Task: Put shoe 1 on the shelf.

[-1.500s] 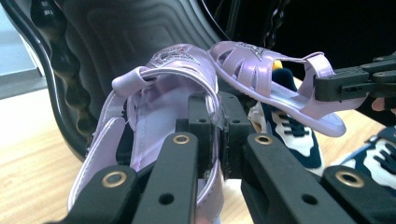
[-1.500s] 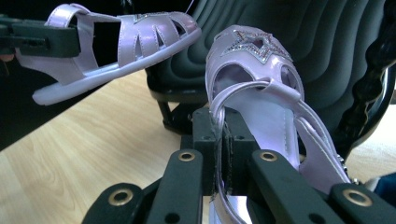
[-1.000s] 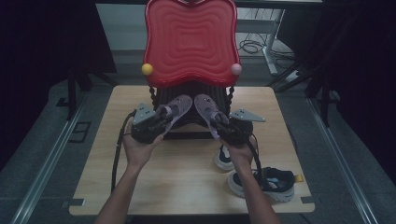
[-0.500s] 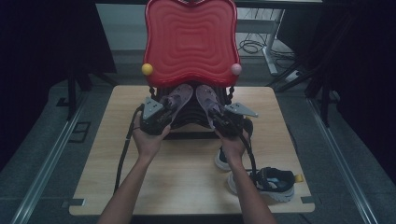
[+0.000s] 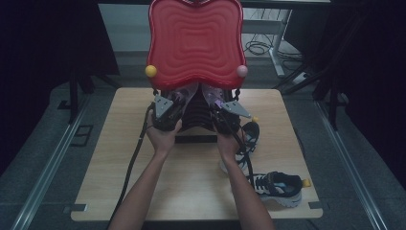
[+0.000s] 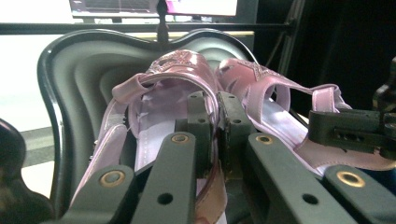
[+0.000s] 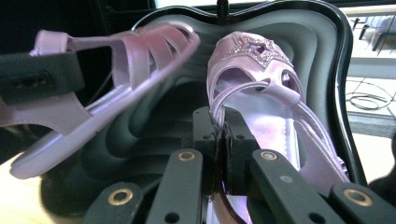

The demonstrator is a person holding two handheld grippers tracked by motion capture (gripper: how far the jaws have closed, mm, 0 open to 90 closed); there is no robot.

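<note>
Now we grip a pink sandal in each tool: left gripper (image 6: 212, 126) pinches the heel strap of the left sandal (image 6: 163, 93), right gripper (image 7: 219, 135) pinches the right sandal (image 7: 254, 79). Just ahead of both jaws sits the red-backed rack (image 5: 195, 43); sneakers (image 5: 277, 187) lie behind our right gripper.

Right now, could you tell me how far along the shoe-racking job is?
Midway. In hand: the left gripper is shut on the left sandal, the right gripper on the right sandal, both toes up against the black shelf under the red lid. Neither sandal is released. Left: two sneakers wait on the table, one near the front edge, one beside the rack.
</note>
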